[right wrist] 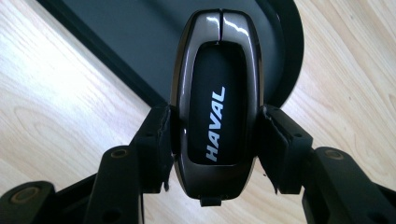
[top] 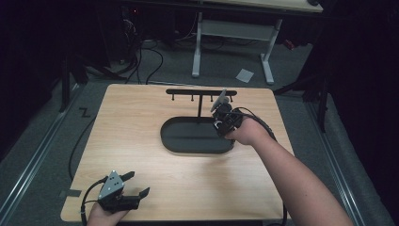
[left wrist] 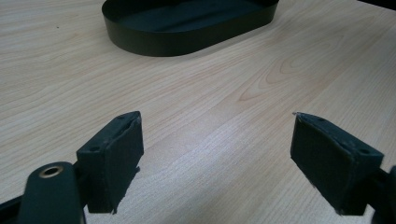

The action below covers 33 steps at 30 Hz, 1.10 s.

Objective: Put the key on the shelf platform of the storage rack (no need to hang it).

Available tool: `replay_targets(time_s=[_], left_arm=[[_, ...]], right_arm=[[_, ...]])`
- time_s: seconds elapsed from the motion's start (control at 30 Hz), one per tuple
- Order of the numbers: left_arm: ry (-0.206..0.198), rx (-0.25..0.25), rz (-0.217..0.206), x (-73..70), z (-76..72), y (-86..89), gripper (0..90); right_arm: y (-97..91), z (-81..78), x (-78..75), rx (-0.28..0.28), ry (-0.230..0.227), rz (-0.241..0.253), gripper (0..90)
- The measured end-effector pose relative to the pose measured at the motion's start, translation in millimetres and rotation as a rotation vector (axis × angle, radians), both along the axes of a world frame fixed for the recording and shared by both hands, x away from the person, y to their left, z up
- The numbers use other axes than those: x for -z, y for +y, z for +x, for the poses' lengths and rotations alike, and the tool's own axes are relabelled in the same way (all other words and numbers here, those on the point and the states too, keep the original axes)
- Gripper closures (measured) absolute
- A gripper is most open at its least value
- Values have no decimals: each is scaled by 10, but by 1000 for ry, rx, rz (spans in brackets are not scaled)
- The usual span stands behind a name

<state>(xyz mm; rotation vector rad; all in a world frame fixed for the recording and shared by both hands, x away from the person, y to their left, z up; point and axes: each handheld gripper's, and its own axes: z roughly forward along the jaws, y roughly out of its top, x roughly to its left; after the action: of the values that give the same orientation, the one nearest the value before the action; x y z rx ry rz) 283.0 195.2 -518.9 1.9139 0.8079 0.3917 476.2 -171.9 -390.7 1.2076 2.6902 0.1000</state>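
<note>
1 key fob (right wrist: 215,126), 1 tray (top: 188,141)

The high view looks down on the table (top: 141,141); both gripper views sit close, sharing the black tray (left wrist: 187,37).

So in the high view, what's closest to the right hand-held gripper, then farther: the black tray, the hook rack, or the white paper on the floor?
1. Black tray, right beside the right hand-held gripper.
2. Hook rack, just behind it.
3. White paper, on the floor beyond the table.
</note>
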Motion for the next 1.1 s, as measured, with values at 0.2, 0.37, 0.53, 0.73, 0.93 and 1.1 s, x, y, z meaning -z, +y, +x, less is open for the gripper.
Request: replay_targets(time_s=[0.2,0.37,0.53,0.73,0.93,1.1], left_arm=[[-3,3,7,2,-8,-8,179],[-3,1,4,4,-9,-11,179],[-2,-1,2,4,-11,-7,179],[-3,-1,3,3,-13,-7,179],[-3,0,4,3,-14,-9,179],[-1,3,8,4,-15,-14,179]], right_arm=[[101,114,53,-10,-6,-1,490],[143,175,114,2,-10,-7,490],[146,223,177,-1,-3,-24,491],[165,256,277,-6,6,-19,490],[233,288,467,-16,11,-21,490],[310,321,558,-13,16,-11,490]])
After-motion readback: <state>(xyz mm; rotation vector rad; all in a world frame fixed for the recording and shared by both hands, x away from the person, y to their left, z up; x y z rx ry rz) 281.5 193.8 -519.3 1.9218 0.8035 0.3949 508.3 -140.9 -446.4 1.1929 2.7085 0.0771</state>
